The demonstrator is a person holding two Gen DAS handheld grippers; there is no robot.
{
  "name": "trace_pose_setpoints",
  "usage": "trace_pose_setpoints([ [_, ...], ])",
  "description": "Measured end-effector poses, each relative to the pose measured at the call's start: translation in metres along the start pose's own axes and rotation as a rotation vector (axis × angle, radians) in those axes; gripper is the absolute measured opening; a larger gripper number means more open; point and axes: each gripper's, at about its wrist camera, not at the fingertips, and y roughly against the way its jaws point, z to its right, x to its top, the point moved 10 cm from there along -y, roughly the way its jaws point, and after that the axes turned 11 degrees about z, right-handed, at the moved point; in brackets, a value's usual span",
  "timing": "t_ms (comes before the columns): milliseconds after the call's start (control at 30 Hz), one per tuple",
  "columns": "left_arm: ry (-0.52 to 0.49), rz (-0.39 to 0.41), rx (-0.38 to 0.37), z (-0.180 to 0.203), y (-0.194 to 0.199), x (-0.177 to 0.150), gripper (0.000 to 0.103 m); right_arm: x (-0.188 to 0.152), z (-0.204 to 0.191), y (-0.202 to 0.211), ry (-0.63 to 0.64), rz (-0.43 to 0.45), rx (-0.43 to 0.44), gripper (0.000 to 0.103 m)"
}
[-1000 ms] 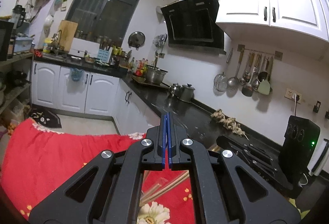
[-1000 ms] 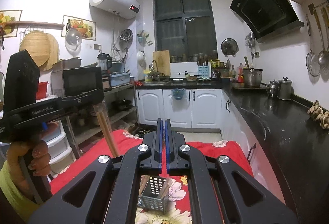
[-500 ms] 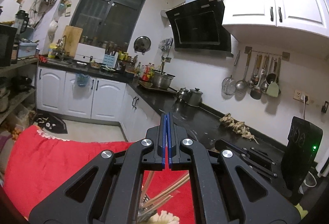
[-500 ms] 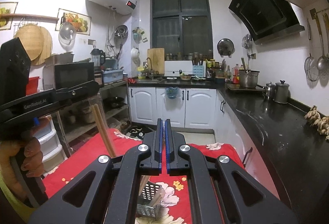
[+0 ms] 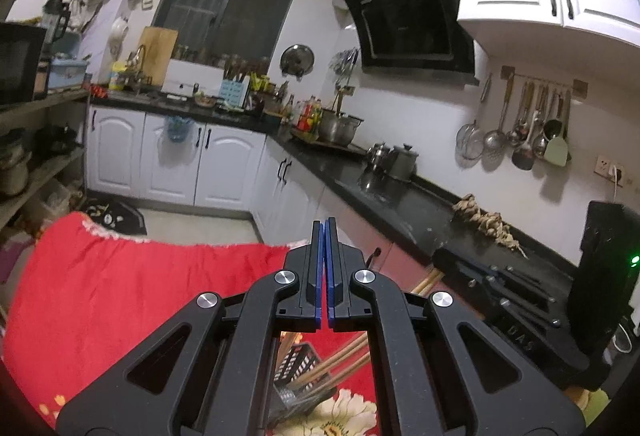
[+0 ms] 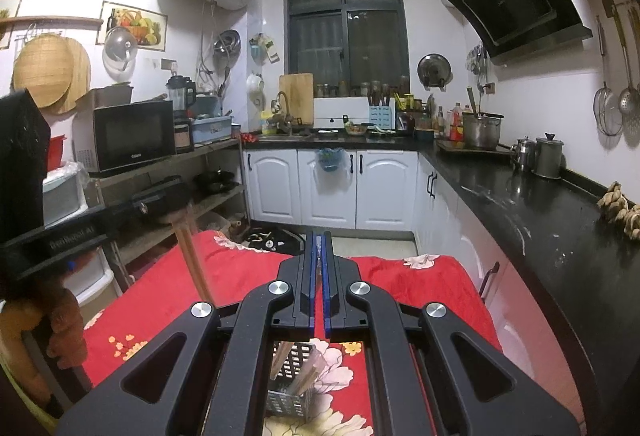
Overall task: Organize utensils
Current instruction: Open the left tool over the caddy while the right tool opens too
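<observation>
Wooden left chopsticks (image 6: 192, 260) hang from the shut fingers of the left gripper (image 5: 324, 236), which shows at 9 o'clock in the right wrist view with the person's hand (image 6: 66, 324) on its handle. The right gripper (image 6: 319, 240) also has its fingers closed. In the left wrist view, the right chopsticks (image 5: 344, 356) appear to run from its tip at 3 o'clock, slanting down toward 7 o'clock. Their grip point is partly hidden.

The perforated metal basket (image 6: 290, 392) stands on the red floral tabletop (image 6: 420, 296), at 6 o'clock beneath both pairs of fingers, and a few sticks already lean inside it.

The step in hand looks like dropping both bundles into that basket. To do it well:
- Bring the sticks closer to upright, since the right-hand ones lie quite flat.
- Get the lower tips past the rim before the fingers let go.
- Lower one bundle at a time so the two do not cross.

The basket is probably light and sits on soft cloth, so a sideways push on its wall could tip it. The sticks already inside narrow the opening.

The black counter (image 6: 540, 236) at 3 o'clock, with its pots (image 6: 548, 156) and dried roots (image 6: 618, 206), lies well apart and is no obstacle. Both grippers crowd the same spot, so they could bump each other.
</observation>
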Motion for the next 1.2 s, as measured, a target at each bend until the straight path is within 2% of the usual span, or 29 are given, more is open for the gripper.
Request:
trace_pose_setpoints([
  [400, 0.013, -0.051, 0.032, -0.021, -0.006, -0.038, 0.0, -0.013, -0.003, -0.006, -0.013, 0.001, -0.003, 0.004],
  [467, 0.015, -0.072, 0.033, -0.024, -0.007, -0.044, 0.001, -0.015, -0.002, -0.007, -0.012, 0.0, -0.004, 0.008],
  [500, 0.025, -0.089, 0.035, -0.026, -0.008, -0.048, 0.003, -0.015, -0.001, -0.007, -0.01, 0.001, -0.008, 0.02],
  [533, 0.037, -0.101, 0.035, -0.028, -0.009, -0.051, 0.011, -0.017, 0.0, -0.006, -0.011, -0.002, -0.01, 0.039],
  [567, 0.053, -0.117, 0.036, -0.03, -0.008, -0.054, 0.027, -0.018, 0.001, -0.006, -0.013, -0.002, -0.012, 0.042],
  [600, 0.061, -0.122, 0.04, -0.032, -0.007, -0.055, 0.033, -0.019, 0.002, -0.004, -0.015, -0.002, -0.012, 0.042],
  [700, 0.065, -0.122, 0.052, -0.036, -0.003, -0.057, 0.037, -0.02, 0.003, -0.002, -0.019, -0.003, -0.012, 0.044],
  [733, 0.066, -0.121, 0.053, -0.036, -0.001, -0.056, 0.041, -0.022, 0.005, 0.0, -0.025, -0.005, -0.013, 0.05],
  [900, 0.075, -0.101, 0.056, -0.038, 0.009, -0.051, 0.06, -0.026, 0.012, 0.014, -0.042, -0.009, -0.016, 0.061],
  [1133, 0.09, -0.05, 0.059, -0.037, 0.031, -0.034, 0.093, -0.025, 0.017, 0.035, -0.039, -0.006, -0.02, 0.073],
  [1200, 0.102, -0.034, 0.057, -0.037, 0.039, -0.029, 0.093, -0.025, 0.019, 0.04, -0.04, -0.007, -0.023, 0.077],
])
